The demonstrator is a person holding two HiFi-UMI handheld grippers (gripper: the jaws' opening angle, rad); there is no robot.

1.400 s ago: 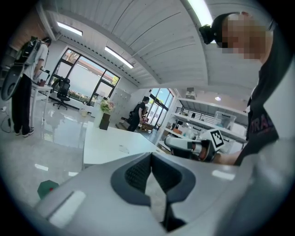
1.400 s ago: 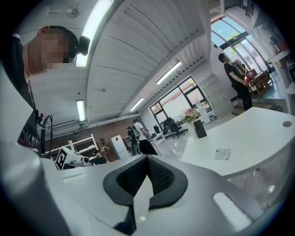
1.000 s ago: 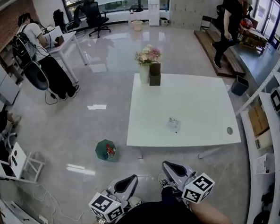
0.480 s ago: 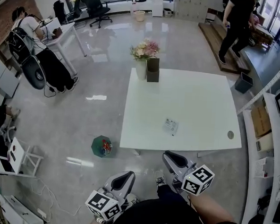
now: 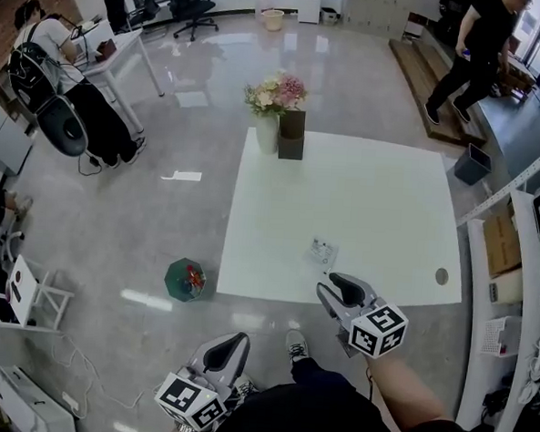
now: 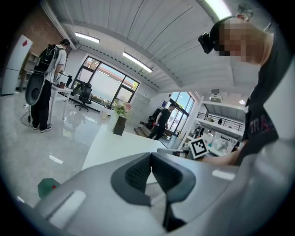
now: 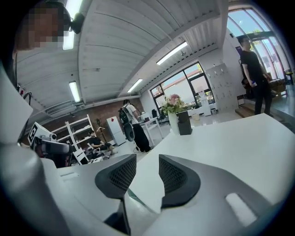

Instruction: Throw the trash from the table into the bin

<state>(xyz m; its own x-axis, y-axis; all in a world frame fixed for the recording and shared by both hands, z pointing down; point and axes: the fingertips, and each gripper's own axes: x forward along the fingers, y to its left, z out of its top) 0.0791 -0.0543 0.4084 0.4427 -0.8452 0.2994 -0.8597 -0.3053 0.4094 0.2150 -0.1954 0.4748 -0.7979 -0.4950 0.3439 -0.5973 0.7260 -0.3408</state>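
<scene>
Green round bin (image 5: 185, 279) logged on floor, left. Found left gripper (image 5: 235, 343) jaws together, empty. Saw flat white paper scrap (image 5: 322, 252) near white table (image 5: 390, 200) front edge. Noted right gripper (image 5: 339, 284) close by, jaws just opening, nothing between. Judged light, flimsy, best pinched by an edge.

Glossy polished floor (image 5: 160, 222) mirrors light; the white table (image 5: 371, 208) looks smooth and matt.

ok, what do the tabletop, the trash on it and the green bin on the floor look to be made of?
Tabletop: smooth matte white, probably laminate; even surface, faint sheen.
Trash: thin, flat, pale wrapper, plastic film or paper; too small to tell which.
Green bin: likely moulded plastic; uniform colour.
</scene>
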